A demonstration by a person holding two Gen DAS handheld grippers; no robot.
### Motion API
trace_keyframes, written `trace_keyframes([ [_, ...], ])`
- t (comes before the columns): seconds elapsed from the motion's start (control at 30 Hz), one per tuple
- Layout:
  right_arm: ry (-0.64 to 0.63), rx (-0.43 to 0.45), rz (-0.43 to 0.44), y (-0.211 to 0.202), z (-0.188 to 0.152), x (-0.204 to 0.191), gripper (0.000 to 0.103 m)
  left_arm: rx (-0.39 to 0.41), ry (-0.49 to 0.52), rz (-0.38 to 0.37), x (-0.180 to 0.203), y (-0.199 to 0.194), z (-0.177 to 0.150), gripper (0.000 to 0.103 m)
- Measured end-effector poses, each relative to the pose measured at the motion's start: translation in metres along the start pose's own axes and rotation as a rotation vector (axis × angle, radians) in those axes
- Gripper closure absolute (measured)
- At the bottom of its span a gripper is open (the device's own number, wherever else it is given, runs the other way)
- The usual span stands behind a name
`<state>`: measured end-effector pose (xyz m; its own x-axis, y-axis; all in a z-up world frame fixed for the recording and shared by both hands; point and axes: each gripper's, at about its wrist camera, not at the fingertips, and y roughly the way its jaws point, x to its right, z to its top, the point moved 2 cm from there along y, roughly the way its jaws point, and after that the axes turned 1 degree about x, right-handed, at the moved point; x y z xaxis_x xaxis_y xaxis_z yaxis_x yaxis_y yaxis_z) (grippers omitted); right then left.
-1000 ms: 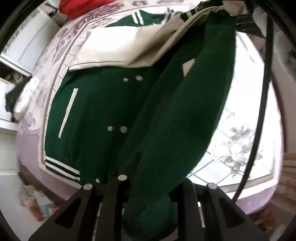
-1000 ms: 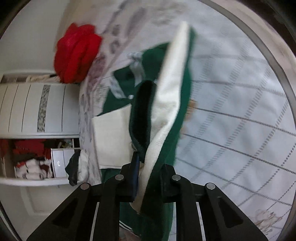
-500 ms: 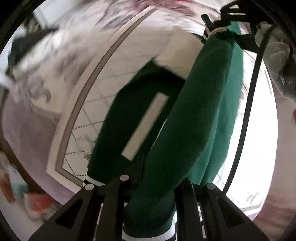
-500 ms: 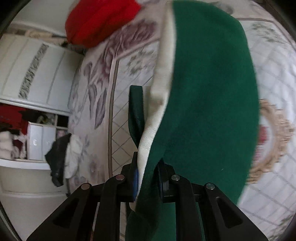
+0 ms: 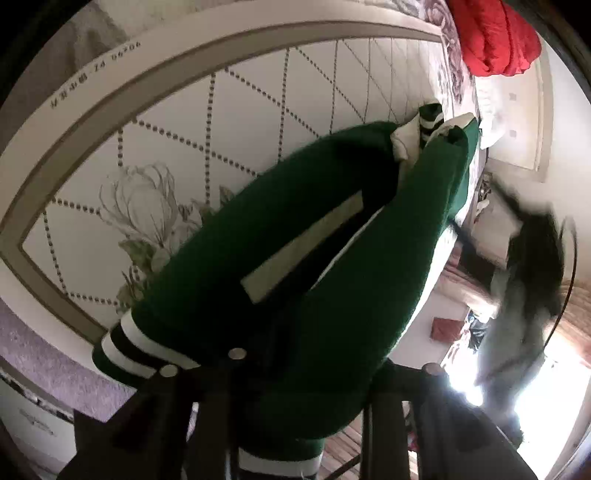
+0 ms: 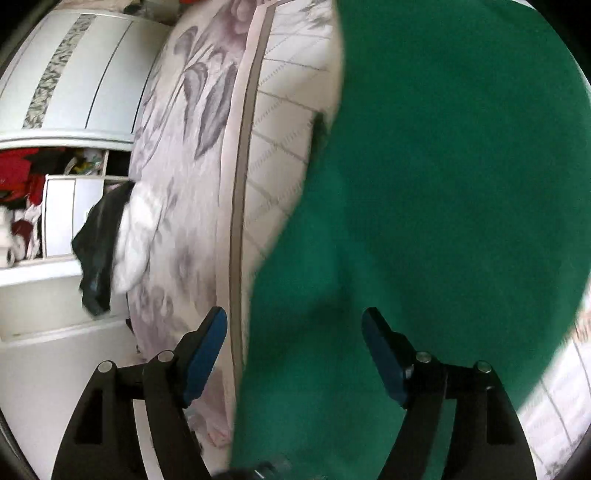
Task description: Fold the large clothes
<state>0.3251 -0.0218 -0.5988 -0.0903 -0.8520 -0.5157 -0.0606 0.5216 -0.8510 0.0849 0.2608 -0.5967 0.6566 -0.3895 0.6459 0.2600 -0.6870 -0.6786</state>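
Observation:
A dark green varsity jacket point(image 5: 295, 258) with white pocket trim and striped cuffs hangs folded over the bed. My left gripper point(image 5: 295, 373) is shut on its thick green fabric near the striped hem. In the right wrist view the green jacket point(image 6: 443, 184) fills the right side, spread over the bed. My right gripper point(image 6: 294, 350) is open, its blue pads point(image 6: 205, 350) wide apart, with the green cloth lying between and beyond them.
A floral quilted bedspread point(image 5: 184, 129) covers the bed point(image 6: 192, 166). A red garment point(image 5: 495, 33) lies at the far end. A white wardrobe point(image 6: 66, 74) and a dark-and-white clothes pile point(image 6: 110, 243) stand beside the bed.
My right gripper has opened and let go of the jacket edge. The jacket has swung over and dropped onto the bed. My left gripper still grips it and has turned.

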Motion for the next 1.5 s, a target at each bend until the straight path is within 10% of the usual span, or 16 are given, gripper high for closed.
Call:
trace_keyframes([
  [0.43, 0.244, -0.091, -0.196, -0.010, -0.197, 0.132, 0.026, 0.021, 0.072, 0.172, -0.028, -0.008, 0.015, 0.060],
  [0.63, 0.411, -0.129, -0.071, 0.030, -0.240, 0.179, 0.026, 0.096, 0.186, 0.279, -0.032, 0.004, 0.029, 0.072],
  [0.7, 0.440, -0.111, 0.039, 0.048, -0.247, 0.182, 0.037, 0.118, 0.242, 0.312, -0.025, 0.001, 0.021, 0.073],
  [0.73, 0.439, -0.102, 0.042, 0.052, -0.249, 0.182, 0.069, 0.123, 0.260, 0.319, -0.021, 0.001, 0.018, 0.074],
  [0.93, 0.482, -0.016, -0.045, 0.015, -0.262, 0.200, 0.089, 0.023, 0.289, 0.300, -0.010, 0.014, -0.019, 0.073],
  [1.17, 0.413, -0.104, -0.218, -0.029, -0.264, 0.255, 0.082, -0.179, 0.330, 0.305, 0.005, 0.060, -0.088, 0.070],
  [1.37, 0.358, -0.144, -0.223, -0.049, -0.266, 0.250, 0.046, -0.162, 0.241, 0.293, 0.000, 0.024, -0.086, 0.069],
  [1.5, 0.301, -0.161, -0.269, -0.047, -0.277, 0.240, 0.043, -0.121, 0.280, 0.386, -0.011, 0.023, -0.071, 0.069],
])
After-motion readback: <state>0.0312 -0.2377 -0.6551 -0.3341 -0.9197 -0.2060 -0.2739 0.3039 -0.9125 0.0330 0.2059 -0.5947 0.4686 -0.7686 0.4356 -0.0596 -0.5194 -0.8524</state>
